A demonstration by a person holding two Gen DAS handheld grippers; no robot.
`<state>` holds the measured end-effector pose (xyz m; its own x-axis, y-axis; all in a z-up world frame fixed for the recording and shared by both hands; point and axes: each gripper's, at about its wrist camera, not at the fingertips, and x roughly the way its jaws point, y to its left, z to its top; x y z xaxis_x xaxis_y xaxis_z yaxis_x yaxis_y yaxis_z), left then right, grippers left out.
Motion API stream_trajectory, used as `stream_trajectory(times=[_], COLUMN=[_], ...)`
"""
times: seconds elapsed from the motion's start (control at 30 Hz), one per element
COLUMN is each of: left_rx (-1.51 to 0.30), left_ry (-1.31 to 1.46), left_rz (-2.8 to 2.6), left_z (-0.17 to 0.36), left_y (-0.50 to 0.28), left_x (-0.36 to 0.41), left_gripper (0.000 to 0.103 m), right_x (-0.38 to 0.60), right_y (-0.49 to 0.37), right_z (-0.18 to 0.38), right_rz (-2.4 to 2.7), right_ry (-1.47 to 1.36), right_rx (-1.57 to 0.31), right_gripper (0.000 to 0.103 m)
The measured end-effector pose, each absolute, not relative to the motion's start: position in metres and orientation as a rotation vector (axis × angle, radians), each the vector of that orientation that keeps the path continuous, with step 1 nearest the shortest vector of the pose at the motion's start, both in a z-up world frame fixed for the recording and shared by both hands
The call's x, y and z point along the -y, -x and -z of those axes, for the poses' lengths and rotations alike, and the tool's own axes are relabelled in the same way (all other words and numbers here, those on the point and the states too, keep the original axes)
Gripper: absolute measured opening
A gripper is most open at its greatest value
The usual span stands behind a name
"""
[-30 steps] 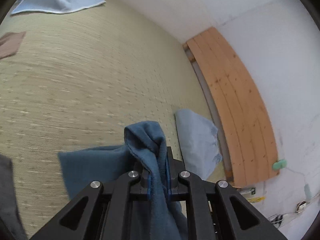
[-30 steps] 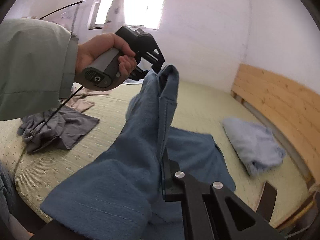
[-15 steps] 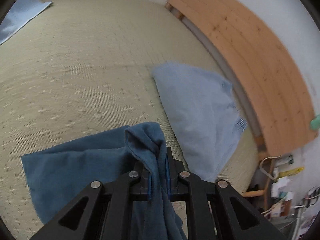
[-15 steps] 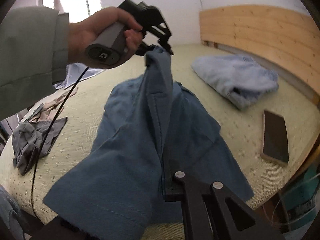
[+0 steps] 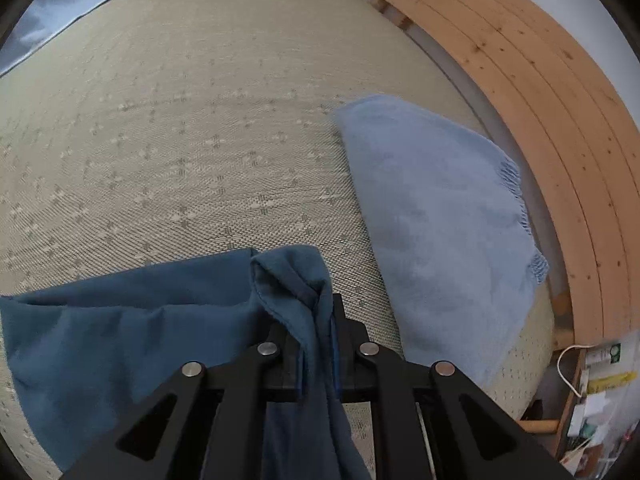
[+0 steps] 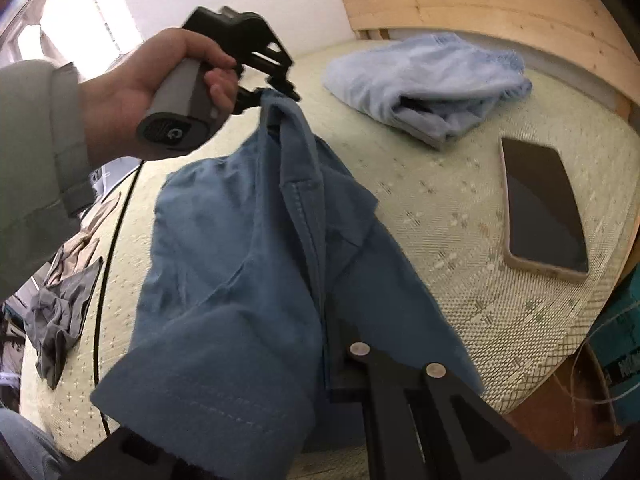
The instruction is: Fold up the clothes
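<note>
The left tongs (image 5: pixel 318 320) are pinched tight on a bunched edge of a dark blue garment (image 5: pixel 132 340), which spreads left of the tongs over the woven mat (image 5: pixel 180 128) of the bed. Right of the tongs a pale blue folded cloth (image 5: pixel 436 220) lies on the mat, its far side near the wooden headboard (image 5: pixel 552 92). Far up-left of the tongs, another light blue cloth (image 5: pixel 52 20) lies on the mat's edge.

Left gripper (image 5: pixel 318 320) at lower centre of left wrist view, jaws clamped on blue garment (image 5: pixel 132 340), left hand (image 6: pixel 160 76) at upper left of right wrist view wrapping the grey handle, right gripper (image 6: pixel 332 344) low centre, pinching the same cloth
</note>
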<state>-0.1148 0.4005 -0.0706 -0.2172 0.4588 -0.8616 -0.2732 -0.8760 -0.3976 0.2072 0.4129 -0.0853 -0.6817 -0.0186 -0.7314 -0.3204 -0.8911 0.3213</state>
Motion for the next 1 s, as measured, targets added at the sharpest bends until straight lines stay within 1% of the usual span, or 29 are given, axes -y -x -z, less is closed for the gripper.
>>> stream_trajectory(times=[0.1,0.13,0.2,0.23,0.27,0.3,0.33,0.37,0.4,0.43,0.47,0.53,0.63,0.7,0.77,0.8,0.87,0.9,0.93,1.0], left_rx=[0.266,0.287,0.331,0.352,0.374,0.402,0.416,0.428,0.437,0.446,0.432,0.391,0.287,0.271,0.271,0.271,0.264,0.247,0.23,0.198], left_ry=[1.627,1.629,1.618,1.607,1.585,1.542,1.499,1.456,1.421,1.385,1.365,1.336,1.364,1.403,1.428,1.437,1.449,1.451,1.452,1.431], left_rz=[-2.071,-2.053,-2.016,-1.996,-1.98,-1.983,-2.002,-2.021,-2.047,-2.073,-2.099,-2.148,-2.209,-2.217,-2.219,-2.209,-2.181,-2.159,-2.137,-2.114], left_z=[0.081,0.081,0.079,0.077,0.072,0.064,0.056,0.048,0.039,0.031,0.026,0.019,0.026,0.036,0.046,0.052,0.061,0.065,0.068,0.071], left_y=[0.12,0.122,0.126,0.13,0.133,0.136,0.138,0.14,0.143,0.145,0.147,0.148,0.144,0.141,0.138,0.134,0.129,0.125,0.12,0.118], left_x=[-0.4,-0.397,-0.39,-0.385,-0.378,-0.366,-0.354,-0.342,-0.326,-0.309,-0.293,-0.264,-0.221,-0.2,-0.185,-0.176,-0.169,-0.167,-0.166,-0.166], left_gripper=[0.01,0.01,0.014,0.016,0.024,0.035,0.04,0.049,0.056,0.059,0.064,0.064,0.064,0.064,0.064,0.064,0.064,0.064,0.064,0.064], right_x=[-0.423,-0.427,-0.433,-0.434,-0.435,-0.436,-0.439,-0.442,-0.444,-0.447,-0.449,-0.454,-0.464,-0.471,-0.48,-0.486,-0.495,-0.499,-0.502,-0.502], right_y=[-0.206,-0.207,-0.21,-0.212,-0.213,-0.215,-0.218,-0.221,-0.223,-0.226,-0.229,-0.235,-0.243,-0.25,-0.256,-0.258,-0.263,-0.266,-0.267,-0.266], right_z=[0.097,0.101,0.104,0.103,0.102,0.101,0.101,0.1,0.1,0.098,0.097,0.093,0.089,0.087,0.088,0.089,0.093,0.095,0.097,0.095], right_rz=[-2.617,-2.601,-2.587,-2.585,-2.583,-2.581,-2.572,-2.564,-2.555,-2.546,-2.536,-2.505,-2.457,-2.407,-2.351,-2.326,-2.279,-2.26,-2.246,-2.238], right_ry=[1.195,1.204,1.2,1.197,1.194,1.191,1.187,1.183,1.18,1.17,1.16,1.134,1.108,1.096,1.096,1.103,1.112,1.114,1.123,1.133], right_rx=[-0.721,-0.746,-0.778,-0.774,-0.77,-0.765,-0.769,-0.774,-0.778,-0.786,-0.794,-0.791,-0.816,-0.808,-0.827,-0.854,-0.893,-0.912,-0.922,-0.882], right_gripper=[0.004,0.007,0.009,0.015,0.018,0.023,0.03,0.034,0.039,0.041,0.041,0.041,0.04,0.039,0.028,0.019,0.016,0.013,0.012,0.012])
